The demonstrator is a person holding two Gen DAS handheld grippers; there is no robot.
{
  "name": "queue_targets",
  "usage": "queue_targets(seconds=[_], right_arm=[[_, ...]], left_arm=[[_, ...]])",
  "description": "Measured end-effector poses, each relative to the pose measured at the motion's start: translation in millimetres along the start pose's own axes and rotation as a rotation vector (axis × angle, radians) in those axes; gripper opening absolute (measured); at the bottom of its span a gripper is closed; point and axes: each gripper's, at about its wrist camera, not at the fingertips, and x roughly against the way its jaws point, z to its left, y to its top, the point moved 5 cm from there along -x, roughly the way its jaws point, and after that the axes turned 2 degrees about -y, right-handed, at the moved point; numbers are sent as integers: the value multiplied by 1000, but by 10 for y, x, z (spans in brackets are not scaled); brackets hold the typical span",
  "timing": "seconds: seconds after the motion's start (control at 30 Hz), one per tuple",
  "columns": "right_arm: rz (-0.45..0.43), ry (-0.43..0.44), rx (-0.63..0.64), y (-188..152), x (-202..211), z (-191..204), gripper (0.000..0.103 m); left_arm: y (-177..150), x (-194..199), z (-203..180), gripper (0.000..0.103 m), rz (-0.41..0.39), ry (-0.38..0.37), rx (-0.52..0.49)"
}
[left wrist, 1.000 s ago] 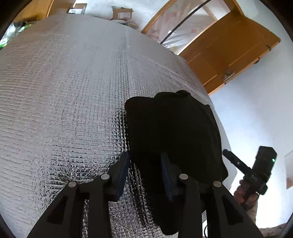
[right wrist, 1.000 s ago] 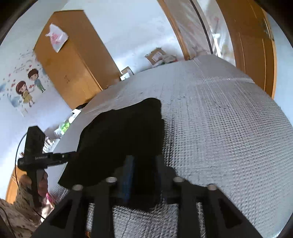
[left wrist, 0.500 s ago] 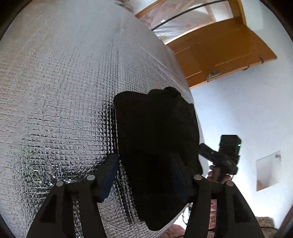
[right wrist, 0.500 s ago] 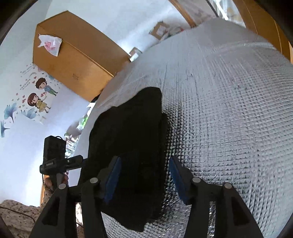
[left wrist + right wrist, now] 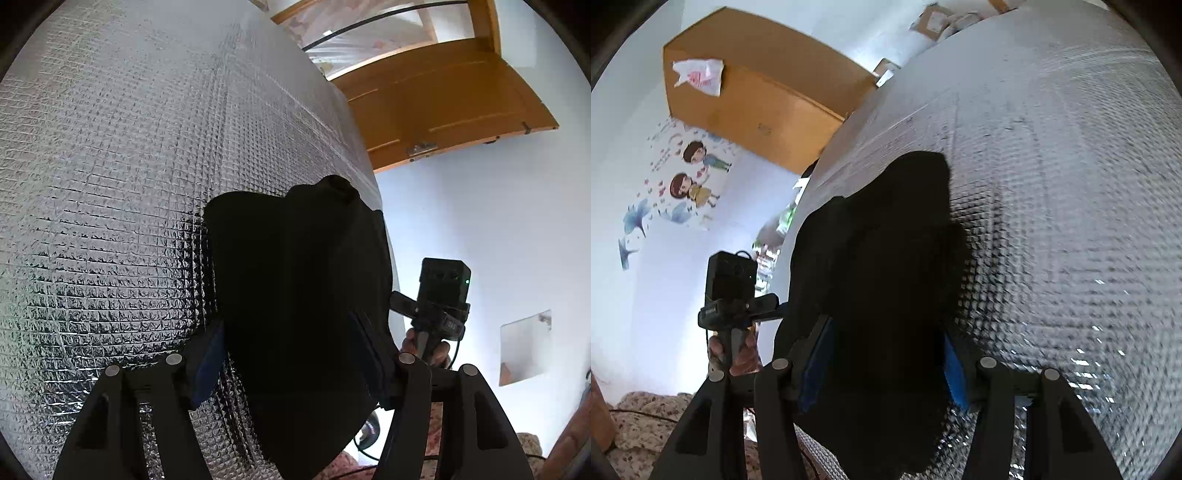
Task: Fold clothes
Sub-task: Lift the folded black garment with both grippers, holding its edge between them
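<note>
Left wrist: left gripper (image 5: 291,354) spread wide, jaws just opened, black garment (image 5: 295,280) between them, apparently released, folded on silver mat (image 5: 110,184) by its edge | Right wrist: right gripper (image 5: 886,362) likewise wide, nothing clamped; garment (image 5: 886,258) compact; folding judged nearly complete.

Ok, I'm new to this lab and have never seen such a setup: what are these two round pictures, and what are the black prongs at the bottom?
There is no robot here. A person holds a gripper in each hand, and each carries a fisheye camera looking along its two fingers. One picture is from the left gripper, the other from the right gripper. The prongs are their jaws. Each view also catches the other gripper off to the side. On the silver quilted mat lies a bunched black garment, near the mat's edge. Both pairs of jaws have just been opening. The garment lies between them, but neither seems to pinch it.
</note>
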Motion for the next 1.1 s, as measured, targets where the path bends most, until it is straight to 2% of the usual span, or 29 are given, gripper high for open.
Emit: queue_targets(seconds=[0.07, 0.17, 0.2, 0.23, 0.33, 0.4, 0.63, 1.1], right_arm=[[-1, 2, -2, 7, 0, -12, 56], [-4, -10, -25, 8, -1, -59, 45], [-5, -12, -32, 3, -3, -75, 41], [-7, -12, -38, -3, -6, -90, 39], [-9, -24, -31, -14, -7, -94, 36], [-10, -30, -26, -18, -5, -93, 34], [-11, -36, -15, -20, 11, -71, 29], [-18, -32, -2, -27, 35, -87, 23]], left_arm=[[-33, -16, -16, 66, 1, 8, -2], [-49, -29, -63, 65, 3, 31, -27], [-52, -31, -67, 60, 3, 46, -32], [-58, -24, -60, 51, 2, 65, -32], [-65, 1, -17, 35, -7, 90, -9], [0, 25, 21, 29, -14, 88, 10], [125, 122, 136, 24, -23, 99, 0], [157, 145, 166, 22, -31, 91, -7]])
